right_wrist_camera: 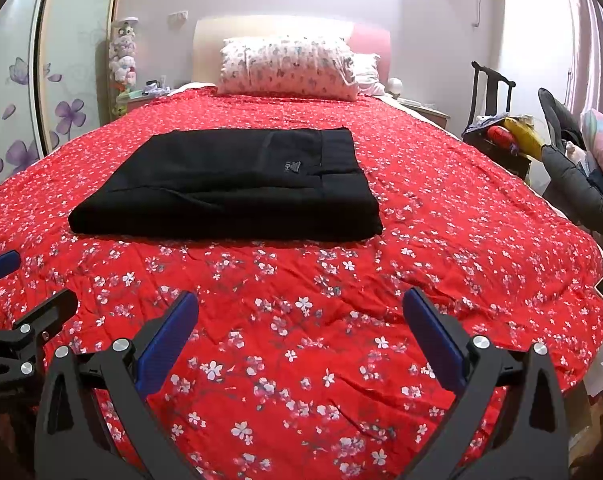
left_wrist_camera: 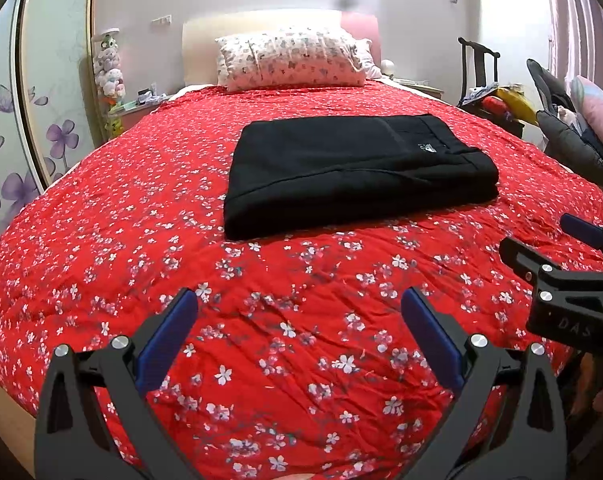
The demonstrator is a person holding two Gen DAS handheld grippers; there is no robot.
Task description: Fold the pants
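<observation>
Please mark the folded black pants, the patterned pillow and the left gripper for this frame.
folded black pants (left_wrist_camera: 357, 168), left wrist view, on the top layer near its middle.
patterned pillow (right_wrist_camera: 287, 68), right wrist view, on the middle of its front face.
left gripper (left_wrist_camera: 299, 344), left wrist view, midway between its open blue-padded fingertips.

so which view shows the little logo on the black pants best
The right wrist view: the logo sits nearer centre on the folded black pants. The left wrist view shows it too, smaller and further off to the side.

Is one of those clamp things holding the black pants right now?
No. Both the left gripper and the right gripper are open over the red bedspread, well short of the folded black pants.
</observation>
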